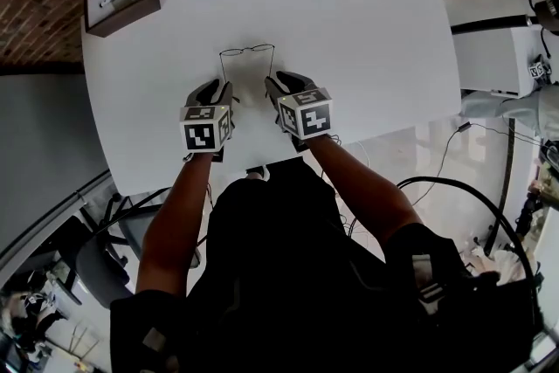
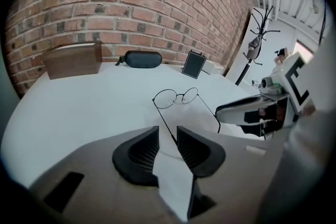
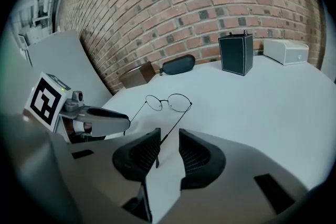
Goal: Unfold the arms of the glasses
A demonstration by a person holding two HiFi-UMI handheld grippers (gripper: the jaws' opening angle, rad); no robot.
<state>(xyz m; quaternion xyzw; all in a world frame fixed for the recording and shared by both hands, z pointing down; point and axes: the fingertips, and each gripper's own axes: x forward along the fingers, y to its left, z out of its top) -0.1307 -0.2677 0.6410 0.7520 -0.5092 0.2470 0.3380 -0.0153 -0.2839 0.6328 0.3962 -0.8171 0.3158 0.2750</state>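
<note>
Glasses (image 1: pixel 247 55) open, one arm between each gripper's fingers.
Left gripper (image 2: pixel 168 134) and right gripper (image 3: pixel 169 136) narrowly apart, not pinching; any wider outward pull could overbend the hinges.

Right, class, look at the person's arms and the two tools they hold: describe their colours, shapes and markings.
The left gripper and right gripper match: each has a grey body, two black ribbed claw pads and a white cube printed with black square markers. The person wears a black short-sleeved top, with bare forearms.
</note>
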